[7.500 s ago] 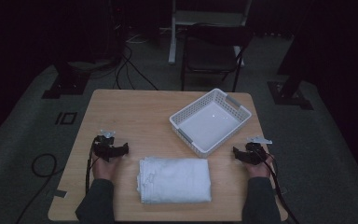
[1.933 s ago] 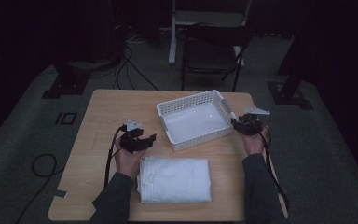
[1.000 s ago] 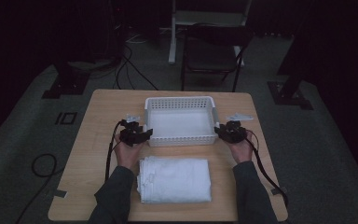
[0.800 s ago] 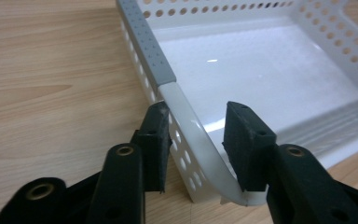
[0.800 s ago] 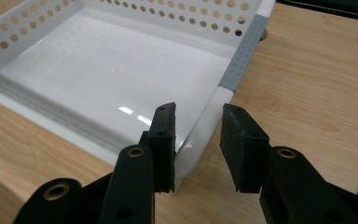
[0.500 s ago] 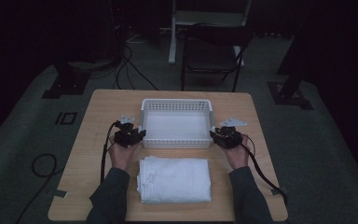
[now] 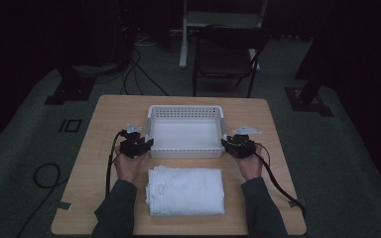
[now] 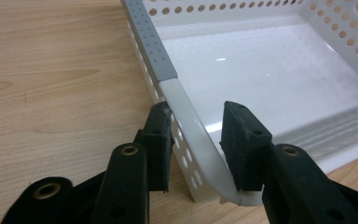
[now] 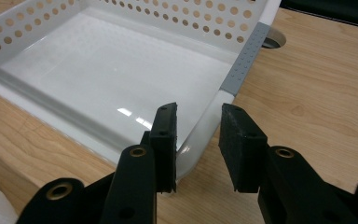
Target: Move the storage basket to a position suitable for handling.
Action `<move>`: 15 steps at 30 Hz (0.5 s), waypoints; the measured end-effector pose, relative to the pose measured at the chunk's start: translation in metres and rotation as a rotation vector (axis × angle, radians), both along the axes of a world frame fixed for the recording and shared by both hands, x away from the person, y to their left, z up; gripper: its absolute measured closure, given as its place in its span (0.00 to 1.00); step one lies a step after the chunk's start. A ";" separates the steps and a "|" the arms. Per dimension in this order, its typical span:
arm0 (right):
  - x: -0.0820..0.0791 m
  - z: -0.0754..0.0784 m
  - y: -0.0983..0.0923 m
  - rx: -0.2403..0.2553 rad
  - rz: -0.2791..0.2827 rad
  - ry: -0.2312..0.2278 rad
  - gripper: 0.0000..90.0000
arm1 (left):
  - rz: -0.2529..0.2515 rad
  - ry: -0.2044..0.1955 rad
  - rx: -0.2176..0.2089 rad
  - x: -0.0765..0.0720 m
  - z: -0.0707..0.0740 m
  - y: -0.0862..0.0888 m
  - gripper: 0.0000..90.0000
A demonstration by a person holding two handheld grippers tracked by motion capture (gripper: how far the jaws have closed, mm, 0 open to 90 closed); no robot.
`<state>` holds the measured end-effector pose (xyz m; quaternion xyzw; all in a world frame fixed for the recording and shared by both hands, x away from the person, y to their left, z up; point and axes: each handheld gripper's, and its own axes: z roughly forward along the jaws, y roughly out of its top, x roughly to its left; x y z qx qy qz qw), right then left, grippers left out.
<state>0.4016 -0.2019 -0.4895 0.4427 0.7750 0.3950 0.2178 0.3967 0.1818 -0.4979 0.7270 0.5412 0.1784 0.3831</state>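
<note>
The white perforated plastic basket, earlier skewed at the right of the wooden table, now sits squarely centred behind the folded white towel. The left gripper, jaws just closed, and the right gripper each clamp a near corner of its rim. No writing is legible.

basket: stands square across the middle of the tabletop; its perforated walls block any level pass, its inside is open from above
left tongs: straddle the near left corner wall
right tongs: straddle the near right corner wall
folded towel: takes the near middle, just short of the basket
free room: bare wood left and right of the basket and behind it
</note>
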 end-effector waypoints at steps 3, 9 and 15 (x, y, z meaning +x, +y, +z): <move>-0.001 0.000 0.001 0.007 0.011 0.003 0.74 | -0.002 -0.006 0.003 -0.001 -0.001 0.000 0.65; -0.007 0.003 0.001 -0.012 -0.017 -0.009 0.61 | 0.033 -0.057 -0.012 -0.016 0.001 0.007 0.53; -0.025 0.015 -0.009 0.005 -0.060 -0.045 0.50 | 0.056 -0.116 -0.020 -0.037 0.007 0.016 0.46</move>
